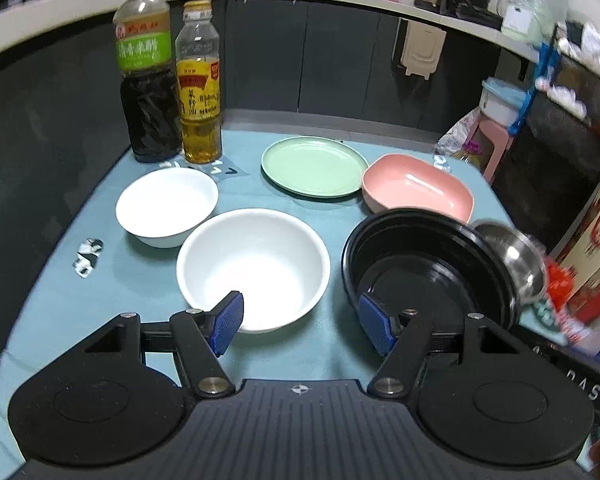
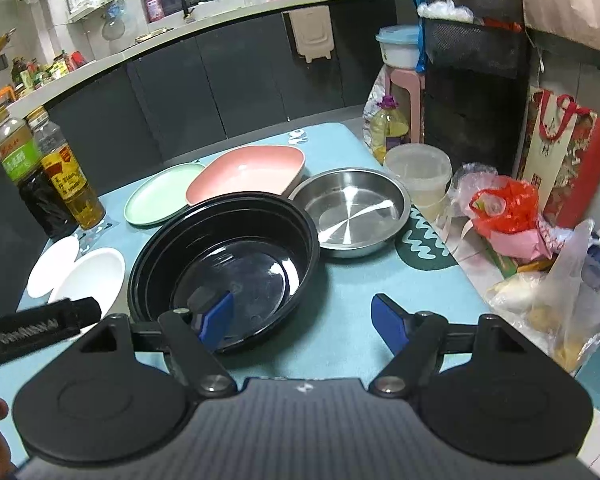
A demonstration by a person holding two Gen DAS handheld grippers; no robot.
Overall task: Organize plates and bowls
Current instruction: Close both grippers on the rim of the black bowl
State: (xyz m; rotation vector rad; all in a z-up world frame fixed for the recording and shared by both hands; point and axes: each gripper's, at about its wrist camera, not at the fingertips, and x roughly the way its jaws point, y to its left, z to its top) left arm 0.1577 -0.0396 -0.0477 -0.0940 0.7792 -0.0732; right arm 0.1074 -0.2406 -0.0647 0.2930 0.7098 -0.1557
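Observation:
On the blue table [image 1: 148, 276] lie two white bowls, a large one [image 1: 253, 268] near and a smaller one [image 1: 166, 206] behind it, a green plate [image 1: 314, 166], a pink bowl [image 1: 418, 190], a black bowl [image 1: 428, 266] and a steel bowl [image 1: 512, 262]. My left gripper [image 1: 302, 326] is open and empty, between the large white bowl and the black bowl. My right gripper [image 2: 304, 322] is open and empty; its left finger [image 2: 216, 320] overlaps the black bowl [image 2: 224, 260]. The steel bowl [image 2: 350, 212], pink bowl [image 2: 248, 174], green plate [image 2: 160, 194] and white bowls [image 2: 90, 276] lie beyond.
Two sauce bottles [image 1: 172, 80] stand at the table's far left corner. A crumpled wrapper [image 1: 87, 256] lies at the left edge. Right of the table are a plastic tub [image 2: 420, 176], plastic bags [image 2: 508, 208], a red gift bag [image 2: 564, 160] and an oil jug [image 2: 388, 124].

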